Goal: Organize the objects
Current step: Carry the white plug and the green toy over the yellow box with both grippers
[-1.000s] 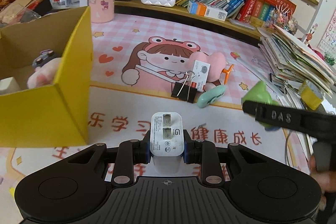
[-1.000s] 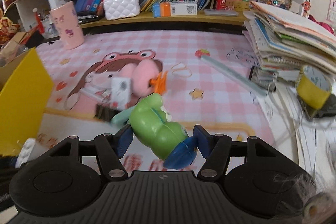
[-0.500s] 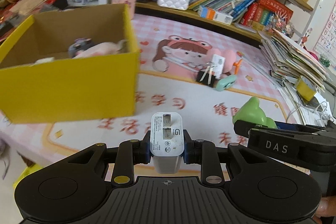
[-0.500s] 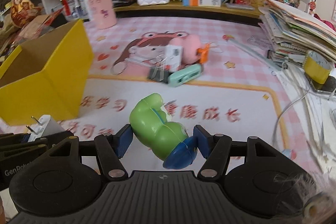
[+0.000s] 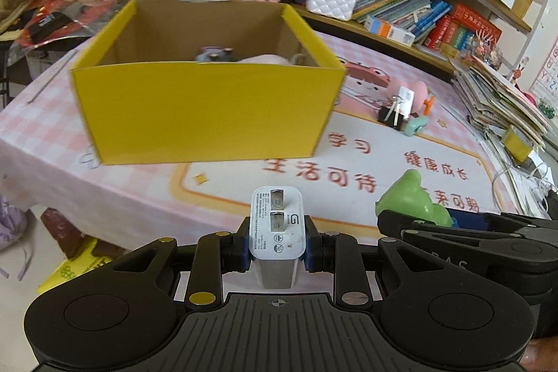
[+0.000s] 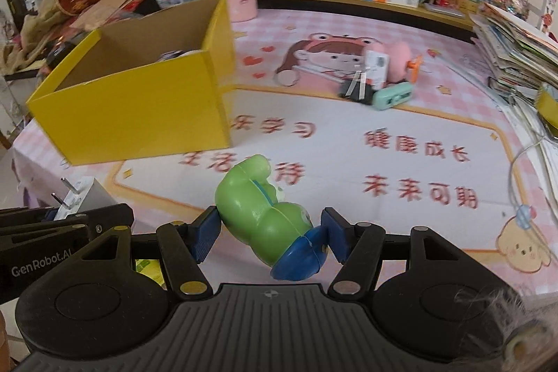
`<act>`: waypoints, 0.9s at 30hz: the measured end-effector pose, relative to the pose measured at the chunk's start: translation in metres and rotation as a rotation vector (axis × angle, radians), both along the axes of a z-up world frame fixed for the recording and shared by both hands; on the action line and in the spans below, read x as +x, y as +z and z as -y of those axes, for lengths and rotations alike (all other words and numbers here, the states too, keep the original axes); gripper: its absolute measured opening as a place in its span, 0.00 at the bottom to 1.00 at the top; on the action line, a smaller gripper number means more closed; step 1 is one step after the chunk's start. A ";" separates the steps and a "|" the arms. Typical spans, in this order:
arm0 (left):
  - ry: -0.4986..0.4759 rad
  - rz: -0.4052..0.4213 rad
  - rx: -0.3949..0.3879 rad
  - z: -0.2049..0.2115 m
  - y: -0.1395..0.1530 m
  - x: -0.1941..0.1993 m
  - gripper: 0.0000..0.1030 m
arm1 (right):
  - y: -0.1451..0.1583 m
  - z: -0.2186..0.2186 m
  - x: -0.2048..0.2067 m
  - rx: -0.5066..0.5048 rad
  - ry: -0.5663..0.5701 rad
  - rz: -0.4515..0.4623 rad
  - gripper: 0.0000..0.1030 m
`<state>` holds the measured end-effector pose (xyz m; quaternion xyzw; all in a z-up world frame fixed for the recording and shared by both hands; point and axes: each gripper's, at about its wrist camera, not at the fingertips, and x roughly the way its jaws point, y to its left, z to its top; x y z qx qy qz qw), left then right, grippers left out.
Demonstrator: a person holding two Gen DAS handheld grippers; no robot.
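- While both tools have travelled leftward over the last second, the yellow box [image 5: 205, 107] has gone from the left edge of the left wrist view to straight ahead, its open top now facing the left tool [image 5: 277, 246].
- Left tool: clamped together on a white charger [image 5: 277, 225], prongs pointing forward.
- Right tool [image 6: 270, 232]: clamped on a green toy [image 6: 258, 208], its pads pressing on the toy's sides.
- Judgement: both items are in transit toward the box; drop-off is the likely next step.
- Box contents: a grey item and a pale soft item lie inside near the back wall; the front part appears free.
- Edges: the box's near wall stands between the tools and the opening, so each load must clear its rim.
- Open room: the worktop [image 6: 348, 162] between box and tools is bare. A clip [image 6: 355, 89] and a mint case [image 6: 392, 96] lie well apart to the right, with a paper stack [image 6: 516, 54] beyond.
- Caution: the two tools ride just beside each other.
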<state>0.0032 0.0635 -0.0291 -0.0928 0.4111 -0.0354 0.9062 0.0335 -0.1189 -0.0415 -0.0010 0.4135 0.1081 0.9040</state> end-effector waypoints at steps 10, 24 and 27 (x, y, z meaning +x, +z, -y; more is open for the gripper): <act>0.059 0.033 0.008 -0.053 0.006 -0.031 0.24 | 0.002 -0.059 -0.025 0.003 0.072 0.023 0.60; 0.102 0.117 0.019 -0.092 0.022 -0.046 0.24 | 0.018 -0.100 -0.036 0.003 0.114 0.083 0.60; 0.110 0.119 0.015 -0.095 0.022 -0.045 0.24 | 0.019 -0.105 -0.034 -0.003 0.123 0.082 0.60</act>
